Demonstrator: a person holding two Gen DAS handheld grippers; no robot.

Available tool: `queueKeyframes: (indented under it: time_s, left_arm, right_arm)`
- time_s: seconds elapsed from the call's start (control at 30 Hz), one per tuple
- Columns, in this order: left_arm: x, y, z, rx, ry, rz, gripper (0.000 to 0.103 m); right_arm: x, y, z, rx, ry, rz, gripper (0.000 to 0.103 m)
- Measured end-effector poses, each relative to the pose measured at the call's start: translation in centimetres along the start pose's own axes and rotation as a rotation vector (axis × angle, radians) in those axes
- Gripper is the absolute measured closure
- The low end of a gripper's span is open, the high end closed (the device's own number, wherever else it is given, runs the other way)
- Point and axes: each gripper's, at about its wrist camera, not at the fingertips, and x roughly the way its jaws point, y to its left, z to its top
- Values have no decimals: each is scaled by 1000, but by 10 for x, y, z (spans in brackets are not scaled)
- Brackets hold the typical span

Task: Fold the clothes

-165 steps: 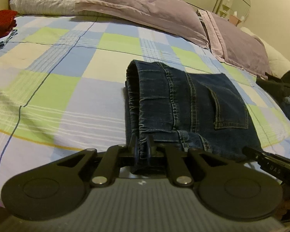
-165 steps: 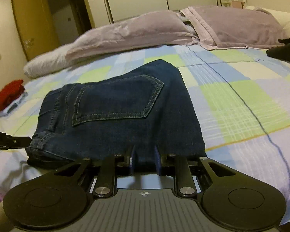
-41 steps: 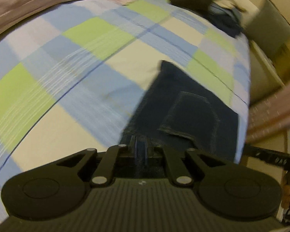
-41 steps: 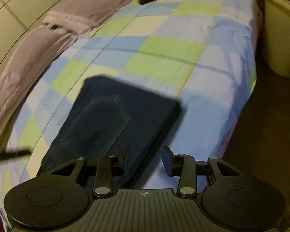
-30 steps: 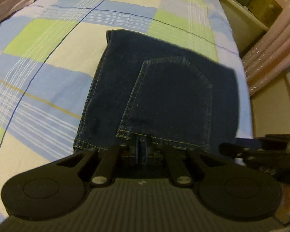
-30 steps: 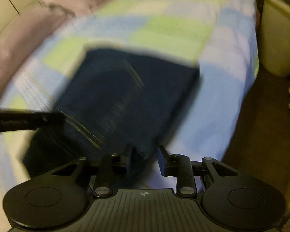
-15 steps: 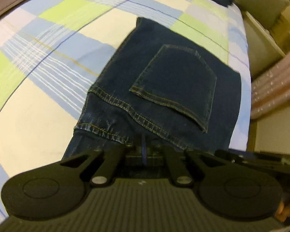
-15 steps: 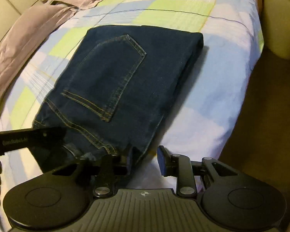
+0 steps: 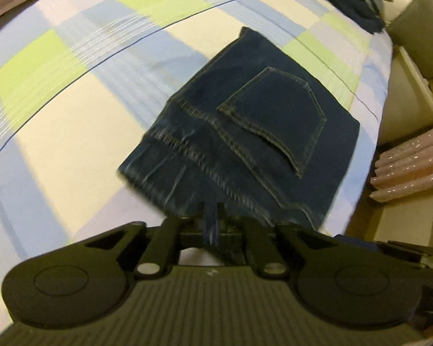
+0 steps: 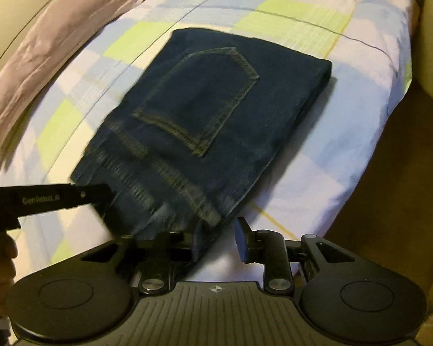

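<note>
Folded dark jeans point(image 9: 245, 132) lie on a checked bedsheet point(image 9: 57, 109) near the bed's edge, back pocket point(image 10: 199, 101) facing up. In the left wrist view, the left gripper point(image 9: 212, 216) at bottom centre has its fingers pressed narrowly together on the jeans' near waistband edge. In the right wrist view, the right gripper point(image 10: 219, 239) at bottom centre holds its fingers part-way apart, denim against the left-hand finger only, the other clear. Mauve pillows point(image 10: 43, 37) fill the upper left.
</note>
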Motion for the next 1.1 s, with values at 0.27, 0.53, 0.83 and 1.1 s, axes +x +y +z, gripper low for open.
queueKeyframes:
  time_s: [0.27,0.53,0.83,1.1]
  left_arm:
    - [-93,6,-18,-98,-9,45,84]
    - [-120,-13,-19,-258,-74,93,78]
    - [-124,-63,-49,-555,-145,193,75]
    - [-162,-101,-70,-590,-201,259,74]
  right_arm:
    - [-66,3,21,-16,80,9,74]
    - [-78,41,57,-382,176,-2,73]
    - [-72,12,91,-710,247,43,73]
    - [-93,-8,99,-781,266,114,73]
